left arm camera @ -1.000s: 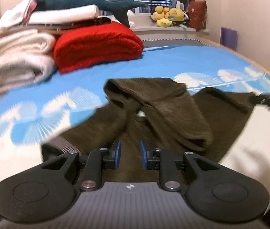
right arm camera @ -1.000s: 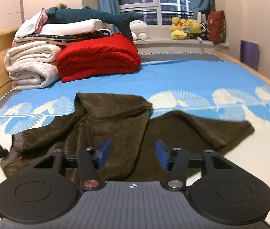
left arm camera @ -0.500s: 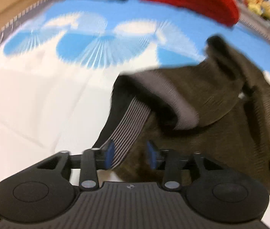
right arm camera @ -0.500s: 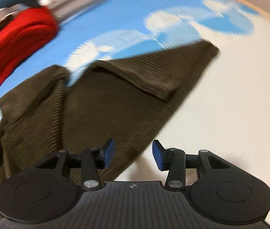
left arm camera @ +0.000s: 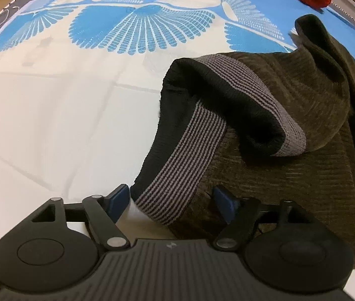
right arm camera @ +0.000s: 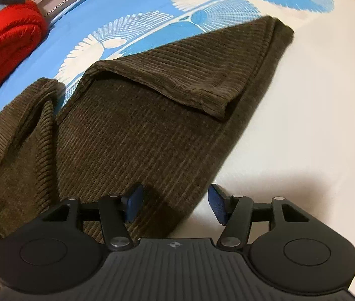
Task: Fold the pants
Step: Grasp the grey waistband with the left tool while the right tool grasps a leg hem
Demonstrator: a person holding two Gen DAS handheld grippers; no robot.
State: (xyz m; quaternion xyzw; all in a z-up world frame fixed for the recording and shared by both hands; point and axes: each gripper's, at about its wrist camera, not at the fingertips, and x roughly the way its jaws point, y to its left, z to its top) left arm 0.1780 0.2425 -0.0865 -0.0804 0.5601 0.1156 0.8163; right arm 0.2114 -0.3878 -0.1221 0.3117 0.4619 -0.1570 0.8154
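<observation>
Your left gripper [left arm camera: 171,202] points down at the dark brown corduroy pants [left arm camera: 302,150] lying rumpled on the blue-and-white bedsheet [left arm camera: 52,125]. Its jaws are opening wide, with the striped grey waistband [left arm camera: 177,175] between them but not pinched. Your right gripper [right arm camera: 175,204] hangs over a pant leg's edge [right arm camera: 190,175], jaws opening, gripping nothing.
</observation>
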